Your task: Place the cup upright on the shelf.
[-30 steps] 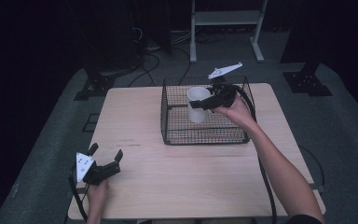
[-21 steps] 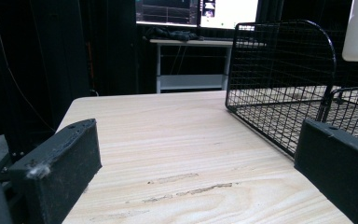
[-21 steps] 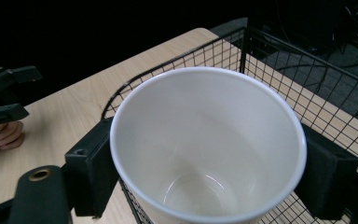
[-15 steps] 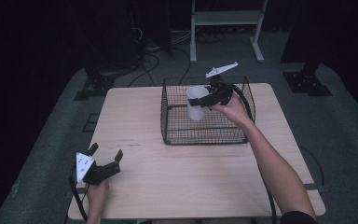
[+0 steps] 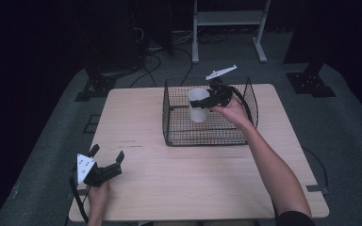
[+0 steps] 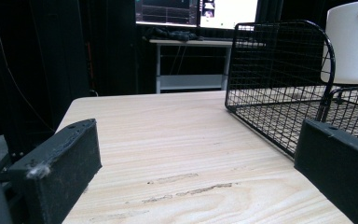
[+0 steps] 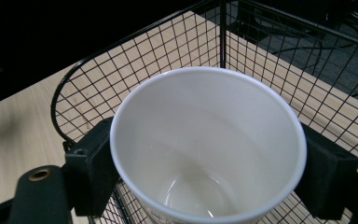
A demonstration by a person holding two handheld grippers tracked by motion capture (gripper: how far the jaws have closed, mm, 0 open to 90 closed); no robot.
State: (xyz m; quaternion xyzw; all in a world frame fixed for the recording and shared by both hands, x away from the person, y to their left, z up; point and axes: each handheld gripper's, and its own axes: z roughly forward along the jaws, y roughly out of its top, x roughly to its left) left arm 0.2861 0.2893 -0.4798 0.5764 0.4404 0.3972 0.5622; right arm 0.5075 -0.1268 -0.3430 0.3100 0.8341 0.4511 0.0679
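Right gripper view looks straight along the right gripper (image 7: 207,186), whose two black jaws clamp the white, round paper cup (image 7: 208,144) on opposite sides of its wall just under the rim, so the cup is firmly grasped and upright, its mouth open to the camera. In the high view the right gripper (image 5: 210,100) holds the cup (image 5: 198,105) inside the black wire-mesh basket (image 5: 169,136), near the basket's far side (whether the base already touches the mesh floor cannot be told). The step in hand appears to be setting the cup down in the basket. To do it well, the person should keep the cup level, lower it straight until the base rests flat on the mesh, and only then let the jaws part, drawing back clear of the basket's wire rim. Farther out, the left gripper (image 5: 106,165) rests near the front left corner of the pale wooden table (image 5: 169,179), its jaws standing apart with nothing between them.
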